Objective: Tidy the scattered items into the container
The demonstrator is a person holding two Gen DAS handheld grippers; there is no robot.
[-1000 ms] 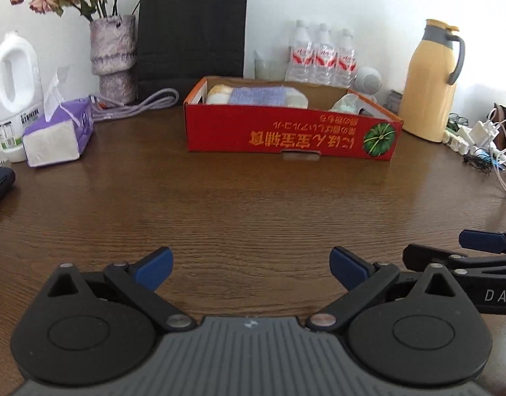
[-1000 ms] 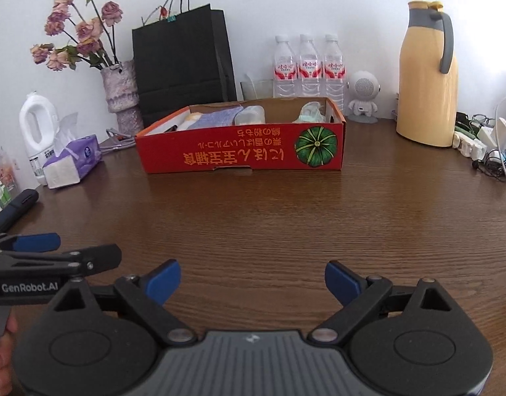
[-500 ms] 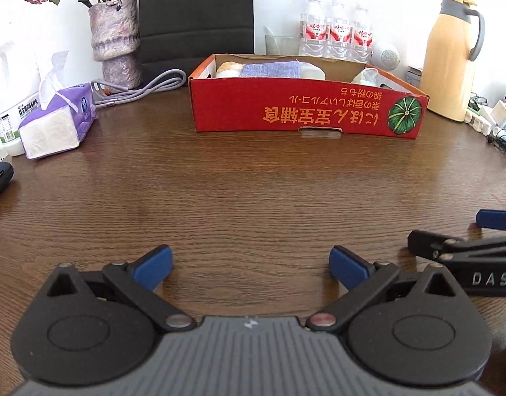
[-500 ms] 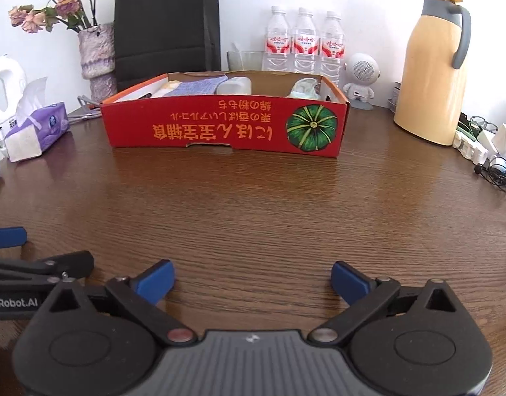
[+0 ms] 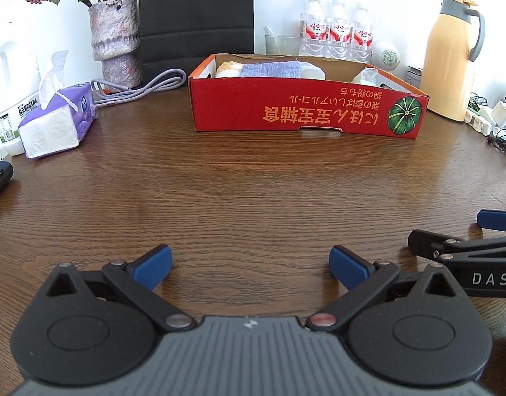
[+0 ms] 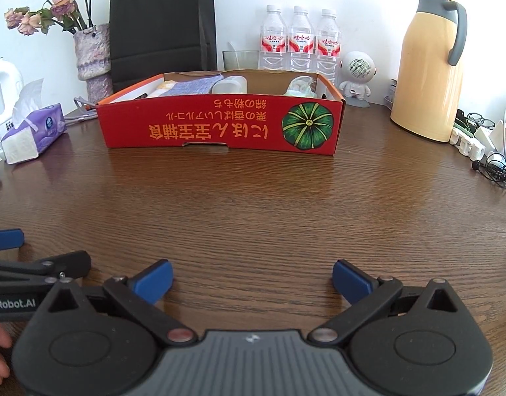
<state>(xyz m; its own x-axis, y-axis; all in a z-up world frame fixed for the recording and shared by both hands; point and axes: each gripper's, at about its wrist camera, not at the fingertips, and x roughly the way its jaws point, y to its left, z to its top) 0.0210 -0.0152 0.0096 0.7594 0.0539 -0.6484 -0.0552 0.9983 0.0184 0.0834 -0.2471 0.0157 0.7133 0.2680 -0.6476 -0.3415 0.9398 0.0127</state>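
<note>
Red box point(image 6: 219, 125): front wall hides most of the contents; only tops show, items not identifiable. Black bag point(image 5: 196, 13) cut off by top edge in left wrist view. White jug point(image 6: 2, 95) cropped at left edge.

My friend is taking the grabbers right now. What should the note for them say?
Left gripper: open, empty, low over the wooden table.
Right gripper: open, empty, beside the left one.
Red cardboard box: at the back of the table, holding a blue-grey cloth, a white container and a crumpled pale item.
Done: those things are in the box.
Left: no loose item shows on the open table before the box; check the edges.
</note>
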